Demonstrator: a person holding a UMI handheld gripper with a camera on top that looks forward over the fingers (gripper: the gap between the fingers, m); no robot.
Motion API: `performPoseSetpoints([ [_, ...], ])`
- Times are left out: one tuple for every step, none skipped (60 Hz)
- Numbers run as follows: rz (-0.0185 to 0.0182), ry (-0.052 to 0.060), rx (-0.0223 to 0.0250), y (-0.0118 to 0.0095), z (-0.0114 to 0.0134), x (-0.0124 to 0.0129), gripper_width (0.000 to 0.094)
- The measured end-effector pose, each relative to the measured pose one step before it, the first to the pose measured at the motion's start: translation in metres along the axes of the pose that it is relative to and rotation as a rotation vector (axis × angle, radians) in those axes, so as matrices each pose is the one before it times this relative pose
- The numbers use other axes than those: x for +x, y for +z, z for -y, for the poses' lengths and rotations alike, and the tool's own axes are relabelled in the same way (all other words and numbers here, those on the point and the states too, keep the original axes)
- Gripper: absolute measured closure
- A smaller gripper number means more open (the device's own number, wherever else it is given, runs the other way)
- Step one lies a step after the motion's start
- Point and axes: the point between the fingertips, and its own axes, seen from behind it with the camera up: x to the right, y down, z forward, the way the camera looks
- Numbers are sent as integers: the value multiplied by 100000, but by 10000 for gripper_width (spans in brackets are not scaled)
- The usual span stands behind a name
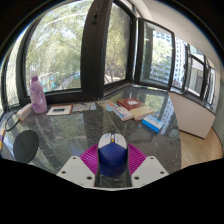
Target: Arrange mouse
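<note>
A blue and white computer mouse sits between my gripper's two fingers, its white front with the scroll wheel pointing away. The magenta pads press against both its sides, so the gripper is shut on the mouse. It is held above a glass table that stretches out ahead. The underside of the mouse is hidden.
On the table stand a pink bottle at the far left, a stack of books ahead right, a blue box near the right edge, and papers. A dark round chair back is at the near left. Large windows lie beyond.
</note>
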Motion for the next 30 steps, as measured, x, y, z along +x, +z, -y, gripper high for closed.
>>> performPoseSetpoints([
  [-996, 522, 1846, -293, 1291, 34, 575],
  [-848, 549, 1958, -252, 1356, -28, 576],
  [-712, 805, 2199, -319, 1473, -93, 576],
  [-608, 945, 2459, -305, 1536, -213, 576],
  [-372, 998, 2409, 97, 1719, -75, 576],
  [317, 592, 2455, -504, 1415, -531, 577],
  [266, 624, 2553, -335, 1561, -600, 577],
  [451, 515, 2582, -320, 1558, -709, 578],
  [472, 527, 2709, -349, 1572, -784, 579],
  [597, 593, 2847, -324, 1545, -839, 578],
  [817, 570, 2807, -295, 1452, -1019, 578],
  [838, 725, 2700, -54, 2143, -1225, 579],
  [1713, -222, 1967, -30, 727, -1077, 578],
  [1797, -34, 2020, -176, 1018, -1429, 578],
  [1788, 101, 1841, -163, 935, -1497, 578],
  [1778, 153, 1590, -109, 792, -1482, 578],
  [1818, 88, 1204, -66, 554, -1491, 577],
  [1470, 222, 1170, -169, 747, -2105, 578],
  [2214, -601, -123, 490, -135, -677, 578],
  [2119, -113, -101, 98, -210, -1681, 578],
  [2074, -70, -365, 138, -355, -1591, 578],
  [2046, -164, -771, 195, -632, -1547, 579],
  [2038, -367, -1229, 291, -849, -1469, 579],
  [1880, -52, -903, -119, -1151, -2636, 579],
  [1830, -633, -2596, 848, -339, -521, 579],
  [1765, -365, -2055, 454, -1376, -1401, 579],
  [1708, -569, -2354, 586, -1261, -938, 578],
  [1799, -597, -2964, 538, -1490, -1008, 579],
  [1832, -159, -2464, 278, -2546, -2183, 577],
  [1828, 178, -3172, 677, -1662, -1144, 578],
])
